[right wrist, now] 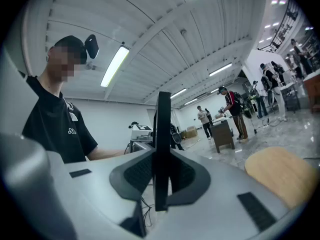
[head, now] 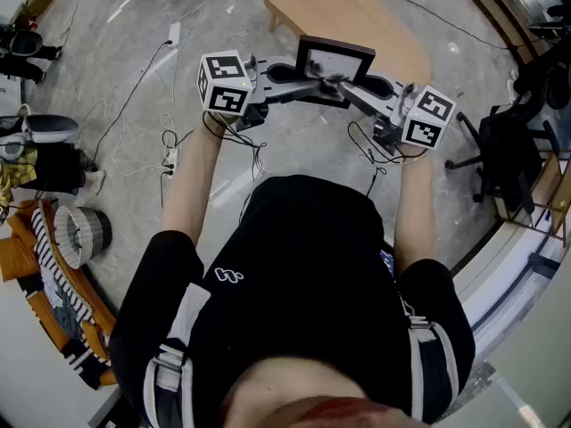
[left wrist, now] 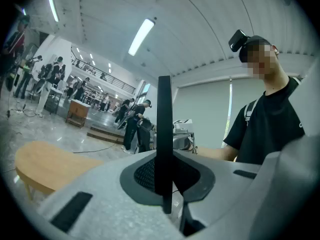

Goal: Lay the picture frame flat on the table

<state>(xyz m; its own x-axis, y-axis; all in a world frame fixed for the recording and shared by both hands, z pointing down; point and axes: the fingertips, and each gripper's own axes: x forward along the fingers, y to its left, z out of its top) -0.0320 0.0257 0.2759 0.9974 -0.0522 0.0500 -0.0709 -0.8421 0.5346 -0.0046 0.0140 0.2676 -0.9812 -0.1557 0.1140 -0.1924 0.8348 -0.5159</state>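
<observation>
Nearest the head camera: the person's black short-sleeved T-shirt [head: 303, 266], then both bare forearms reaching out toward the pale wooden oval tabletop [head: 357, 12].

Left tool [head: 312, 84] and right tool [head: 344, 87], both smooth grey plastic with a black-and-white marker cube each, meet from either side on the black rectangular picture frame [head: 335, 61]. Both are clamped on the frame's lower edge.

The frame is in the air at the tabletop's near edge, not lying on it. I can't tell its exact tilt.

Head view only:
- The frame's front shows a pale picture inside a flat matte black border.
- On the near side of the tabletop is a glossy grey marbled floor [head: 134, 105] with thin black cables trailing over it.
- The tabletop is rounded at its ends.

Gripper views only:
- The frame is seen edge-on, as a thin black vertical strip.
- The dark pads have a fine grid texture and press on both faces of the strip.
- The left gripper view has the tabletop low on the left; the right gripper view has it low on the right.
- Both show a white ribbed ceiling with long tube lights, and people standing well beyond the tabletop.
</observation>
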